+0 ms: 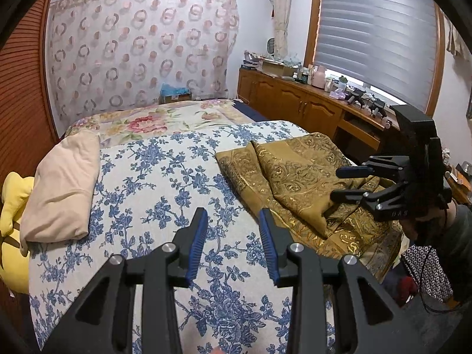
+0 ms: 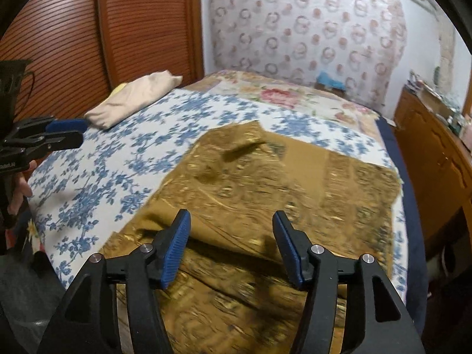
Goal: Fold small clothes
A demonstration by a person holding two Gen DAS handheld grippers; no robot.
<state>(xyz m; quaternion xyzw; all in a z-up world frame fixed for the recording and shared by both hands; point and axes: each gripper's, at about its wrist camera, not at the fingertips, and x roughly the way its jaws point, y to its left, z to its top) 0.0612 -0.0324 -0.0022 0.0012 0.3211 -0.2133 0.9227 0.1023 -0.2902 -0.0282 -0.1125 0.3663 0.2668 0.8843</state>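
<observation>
Right wrist view had the gold patterned cloth lying on the right side of the bed, partly folded, one flap doubled over the middle and an edge running off the near mattress side. Looked like thin woven fabric with metallic thread: light, limp, probably a bit slick, so layers may slide when lifted. Best grab, in my judgement, was a free corner or the hem of the top flap, pinching one layer only.

Right gripper hung over the near part of the cloth, jaws spread, nothing between the pads. Left gripper sat over bare blue floral bedspread, just left of the cloth, jaws parted with a narrower gap, also empty.

Beige folded garment lay at the far left edge of the bed, well apart from the gold one, touching a yellow soft item.

Writing: embossed letters on both gripper bodies, too small or cropped to read. No other labels legible.
</observation>
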